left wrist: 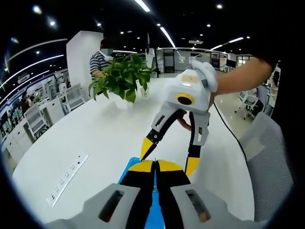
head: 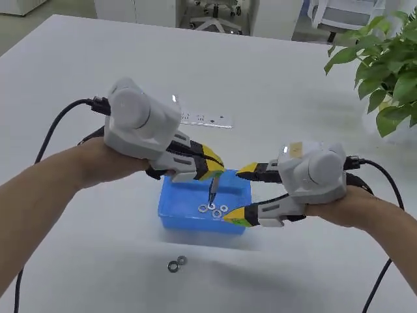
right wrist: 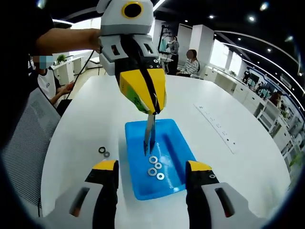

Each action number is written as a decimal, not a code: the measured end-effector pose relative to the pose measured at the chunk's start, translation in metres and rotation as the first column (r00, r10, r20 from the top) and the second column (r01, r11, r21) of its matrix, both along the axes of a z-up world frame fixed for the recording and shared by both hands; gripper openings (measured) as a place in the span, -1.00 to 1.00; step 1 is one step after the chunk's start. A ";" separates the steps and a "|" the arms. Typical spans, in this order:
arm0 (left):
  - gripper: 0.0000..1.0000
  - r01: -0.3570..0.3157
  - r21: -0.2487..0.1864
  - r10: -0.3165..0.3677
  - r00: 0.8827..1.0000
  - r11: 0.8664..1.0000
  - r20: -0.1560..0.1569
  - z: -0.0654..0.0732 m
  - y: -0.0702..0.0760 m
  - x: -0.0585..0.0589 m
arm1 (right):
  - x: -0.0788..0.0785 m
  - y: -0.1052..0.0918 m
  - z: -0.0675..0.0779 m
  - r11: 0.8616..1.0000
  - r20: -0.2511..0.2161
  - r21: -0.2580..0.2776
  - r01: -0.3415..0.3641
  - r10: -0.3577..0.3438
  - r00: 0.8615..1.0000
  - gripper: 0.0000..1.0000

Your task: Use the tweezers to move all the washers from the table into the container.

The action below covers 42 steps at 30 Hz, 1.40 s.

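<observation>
Our left gripper (right wrist: 150, 107) is pinched shut on the thin silver metal tweezers (right wrist: 149, 133), which point down over the blue plastic box (right wrist: 136, 186) with a few small round metal washers (right wrist: 155, 168) inside. Our right gripper (head: 238, 195) is wide open and holds nothing. Two loose washers (head: 176, 263) lie on the white table (head: 293, 98) near the box; we think they are light, hard and slippy, so nip one by its rim

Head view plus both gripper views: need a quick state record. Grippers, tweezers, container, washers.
left gripper: shut on tweezers, above the container
tweezers: tips pointing down into the container
right gripper: open, holding nothing, beside the container
container: blue open tray on the white table
washers in container: four, clustered
washers on table: two, side by side, outside the container
</observation>
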<state>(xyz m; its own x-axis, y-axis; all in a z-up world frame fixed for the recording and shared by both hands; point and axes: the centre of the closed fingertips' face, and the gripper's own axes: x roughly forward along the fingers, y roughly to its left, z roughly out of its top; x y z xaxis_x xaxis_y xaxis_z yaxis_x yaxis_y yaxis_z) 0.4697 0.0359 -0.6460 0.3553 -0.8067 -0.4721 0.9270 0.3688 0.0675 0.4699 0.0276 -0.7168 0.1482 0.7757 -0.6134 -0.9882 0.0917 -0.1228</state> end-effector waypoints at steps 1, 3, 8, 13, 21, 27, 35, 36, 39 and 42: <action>-0.92 -0.002 -0.003 0.002 1.000 1.000 -0.001 0.001 0.001 -0.002 | -0.002 -0.002 0.000 1.000 -0.003 0.000 0.008 -0.008 1.000 0.18; -0.92 -0.005 -0.008 0.005 1.000 1.000 -0.003 0.003 0.002 -0.005 | -0.004 -0.005 0.001 1.000 -0.010 0.002 0.024 -0.024 1.000 0.26; -0.92 -0.012 -0.012 0.012 1.000 1.000 -0.010 0.007 0.005 -0.013 | -0.012 -0.012 0.002 0.999 -0.020 0.011 0.049 -0.049 0.999 0.39; -0.92 -0.017 -0.011 0.017 1.000 1.000 -0.014 0.010 0.009 -0.022 | -0.019 -0.018 0.005 0.995 -0.038 0.032 0.090 -0.089 0.995 0.55; -0.92 -0.017 -0.025 0.017 1.000 1.000 -0.011 0.011 0.011 -0.039 | -0.028 -0.027 0.006 0.989 -0.062 0.058 0.134 -0.131 0.990 0.84; -0.91 -0.020 -0.031 0.019 1.000 0.999 -0.015 0.006 0.011 -0.049 | -0.035 -0.031 0.006 0.985 -0.067 0.073 0.153 -0.149 0.987 1.00; -0.91 -0.022 -0.037 0.022 1.000 0.999 -0.015 0.001 0.012 -0.061 | -0.046 -0.034 0.003 0.984 -0.074 0.089 0.157 -0.151 0.986 1.00; -0.91 -0.023 -0.036 0.022 1.000 0.999 -0.015 0.000 0.013 -0.062 | -0.048 -0.033 0.003 0.984 -0.073 0.091 0.155 -0.149 0.986 1.00; -0.91 -0.025 -0.033 0.025 1.000 0.999 -0.016 -0.003 0.014 -0.065 | -0.051 -0.033 0.002 0.984 -0.075 0.090 0.154 -0.147 0.986 1.00; -0.91 -0.028 -0.027 0.027 0.999 0.999 -0.019 -0.007 0.015 -0.067 | -0.054 -0.033 0.001 0.984 -0.073 0.093 0.150 -0.143 0.987 1.00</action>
